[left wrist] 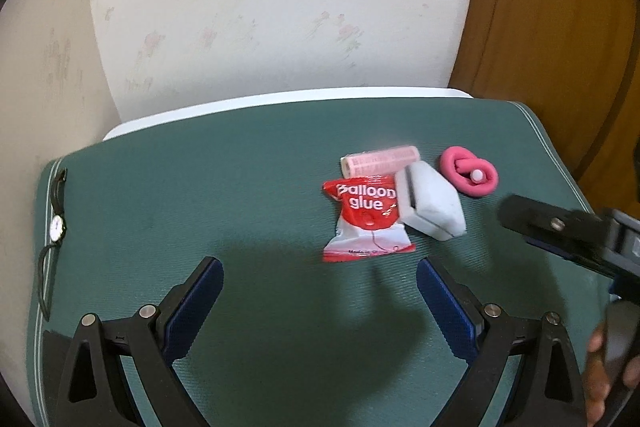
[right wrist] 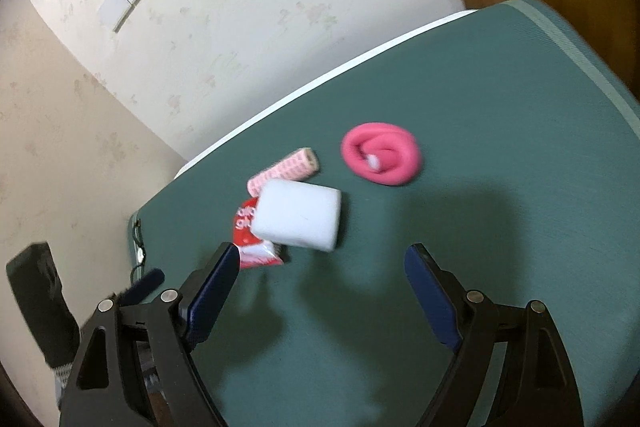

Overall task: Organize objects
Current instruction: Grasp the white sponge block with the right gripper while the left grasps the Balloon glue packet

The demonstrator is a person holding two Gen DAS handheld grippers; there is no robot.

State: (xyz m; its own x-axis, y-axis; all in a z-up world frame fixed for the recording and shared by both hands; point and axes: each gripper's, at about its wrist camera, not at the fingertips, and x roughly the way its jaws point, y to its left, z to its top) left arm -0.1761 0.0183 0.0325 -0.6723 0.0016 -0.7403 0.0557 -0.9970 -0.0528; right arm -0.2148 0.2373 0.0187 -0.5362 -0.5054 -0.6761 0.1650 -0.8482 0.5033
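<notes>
A red and white "Balloon glue" packet (left wrist: 366, 217) lies on the green mat (left wrist: 240, 187), beside a white block (left wrist: 432, 205), a pink hair roller (left wrist: 380, 161) and a coiled pink foam curler (left wrist: 470, 175). My left gripper (left wrist: 320, 279) is open and empty, just short of the packet. My right gripper (right wrist: 322, 267) is open and empty, just short of the white block (right wrist: 298, 215), which partly covers the packet (right wrist: 250, 239). The roller (right wrist: 286, 169) and curler (right wrist: 382, 153) lie beyond. The right gripper also shows at the right edge of the left wrist view (left wrist: 560, 231).
A wristwatch (left wrist: 56, 223) lies at the mat's left edge; it also shows in the right wrist view (right wrist: 140, 253). A floral-papered wall (left wrist: 260, 7) stands behind the table, with a wooden door (left wrist: 560, 27) to the right. The mat covers a white table (left wrist: 280, 101).
</notes>
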